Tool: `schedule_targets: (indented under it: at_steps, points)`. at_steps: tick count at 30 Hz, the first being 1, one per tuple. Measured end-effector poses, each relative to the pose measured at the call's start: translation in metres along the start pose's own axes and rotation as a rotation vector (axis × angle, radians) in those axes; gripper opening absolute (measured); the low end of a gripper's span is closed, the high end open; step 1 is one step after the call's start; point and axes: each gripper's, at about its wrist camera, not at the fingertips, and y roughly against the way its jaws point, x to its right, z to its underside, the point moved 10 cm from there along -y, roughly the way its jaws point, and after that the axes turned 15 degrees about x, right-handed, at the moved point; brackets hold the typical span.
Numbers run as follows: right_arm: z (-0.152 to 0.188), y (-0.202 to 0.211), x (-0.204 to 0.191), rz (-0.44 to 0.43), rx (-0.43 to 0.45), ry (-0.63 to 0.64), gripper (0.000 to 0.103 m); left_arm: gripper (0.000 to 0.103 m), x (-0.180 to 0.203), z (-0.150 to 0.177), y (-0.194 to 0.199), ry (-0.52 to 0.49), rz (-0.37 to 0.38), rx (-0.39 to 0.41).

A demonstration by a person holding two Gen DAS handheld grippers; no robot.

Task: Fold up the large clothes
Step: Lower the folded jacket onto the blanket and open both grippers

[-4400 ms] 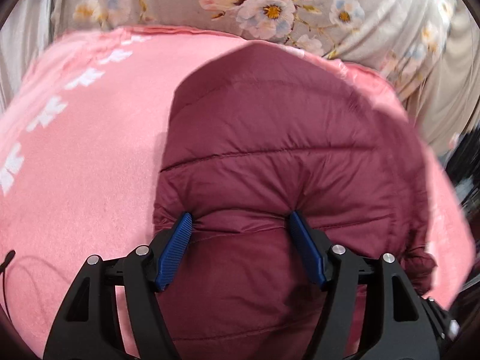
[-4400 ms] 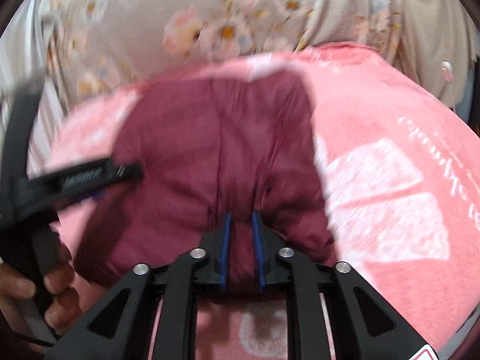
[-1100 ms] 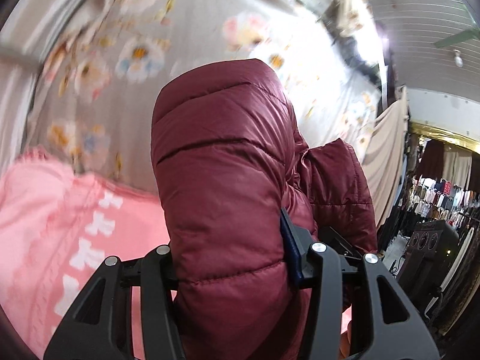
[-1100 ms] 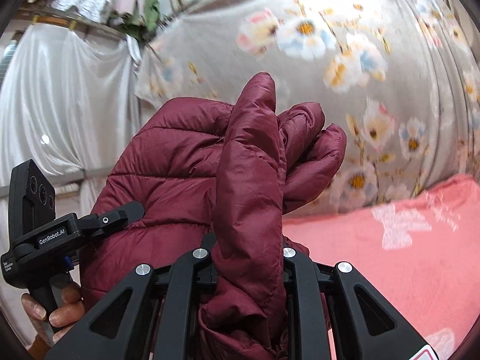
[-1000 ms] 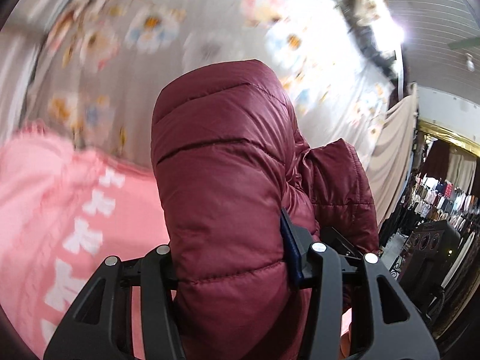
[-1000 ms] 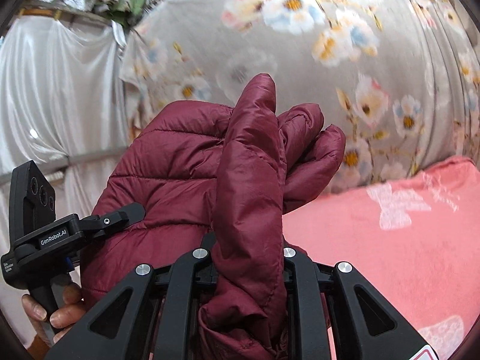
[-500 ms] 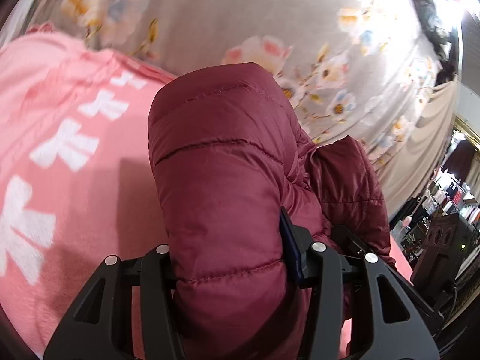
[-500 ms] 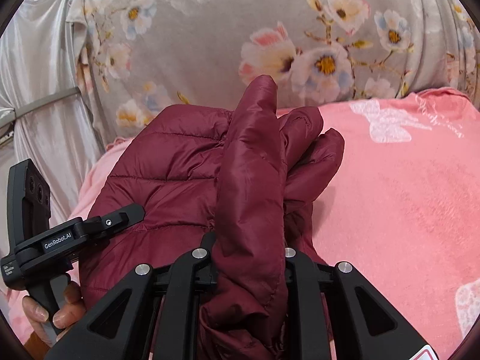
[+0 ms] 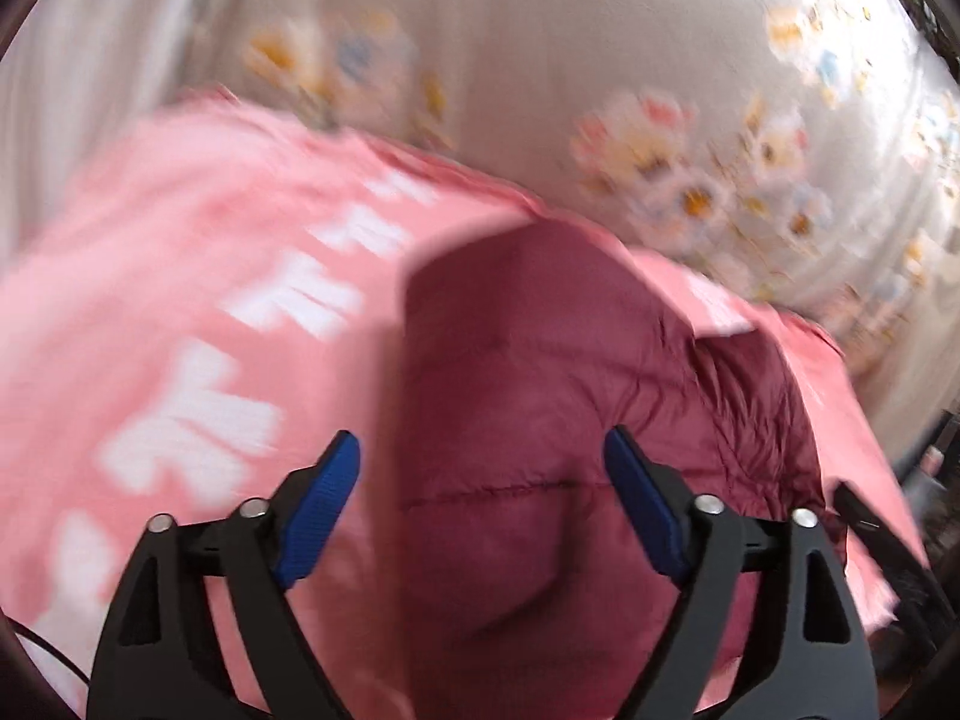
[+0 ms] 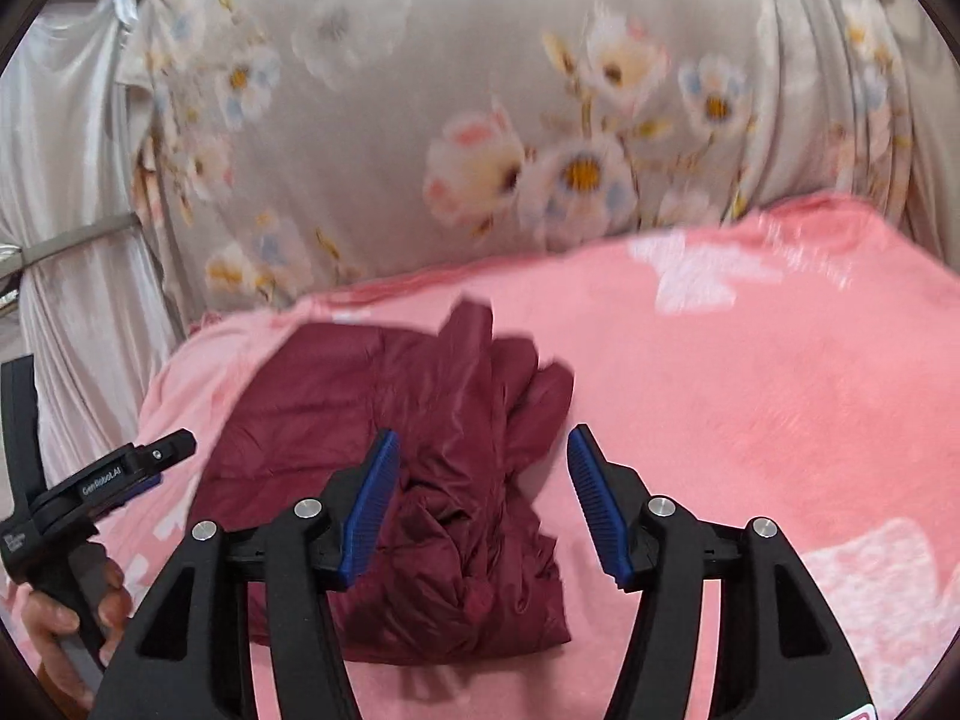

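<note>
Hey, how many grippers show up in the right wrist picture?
2. The right gripper fills the bottom centre, jaws opening, straddling the maroon jacket without pressing it. The left gripper is at the left edge, in a hand; only part shows.

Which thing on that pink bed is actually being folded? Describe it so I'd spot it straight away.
Start at the flowered grey curtain, then drop to the pink blanket with white prints spread below it. On the blanket lies a dark maroon quilted puffer jacket, bundled into a compact heap. It is the only dark, shiny, stitched thing there; everything around it is pale and soft.
</note>
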Motion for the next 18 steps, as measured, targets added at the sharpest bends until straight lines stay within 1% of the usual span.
schedule_targets:
  at_steps: [1,2,3,4,6,9,12,13,15,16,18]
  points:
    - [-0.006,0.004,-0.009,-0.012,0.01,0.034,0.021,0.082,0.003,-0.011,0.012,-0.019,-0.03,0.038]
    - [-0.008,0.002,-0.015,-0.015,0.003,0.056,0.013,0.082,0.006,-0.017,0.02,-0.032,-0.045,0.059]
    - [-0.006,-0.004,-0.025,-0.026,-0.015,0.086,0.001,0.082,0.013,-0.026,0.026,-0.047,-0.063,0.079]
    - [-0.004,-0.009,-0.032,-0.035,-0.024,0.097,0.0,0.082,0.022,-0.031,0.028,-0.058,-0.077,0.085]
    - [0.001,-0.022,-0.043,-0.032,-0.025,0.122,0.0,0.082,0.038,-0.035,0.021,-0.074,-0.061,0.069]
    - [0.01,-0.05,-0.047,0.0,-0.046,0.156,0.0,0.081,0.047,-0.034,-0.002,-0.109,-0.111,0.046]
    - [0.027,-0.075,-0.035,0.049,-0.089,0.165,0.0,0.08,0.04,-0.021,-0.033,-0.107,-0.166,-0.02]
    - [0.035,-0.083,-0.029,0.061,-0.118,0.154,0.0,0.078,0.036,-0.015,-0.041,-0.101,-0.176,-0.042]
    - [0.051,-0.09,-0.02,0.069,-0.168,0.131,0.0,0.077,0.027,0.001,-0.056,-0.091,-0.185,-0.093]
    - [0.057,-0.091,-0.018,0.068,-0.184,0.129,0.0,0.078,0.024,0.008,-0.062,-0.083,-0.187,-0.111]
    - [0.069,-0.095,-0.015,0.068,-0.223,0.141,0.0,0.079,0.02,0.018,-0.066,-0.09,-0.185,-0.113]
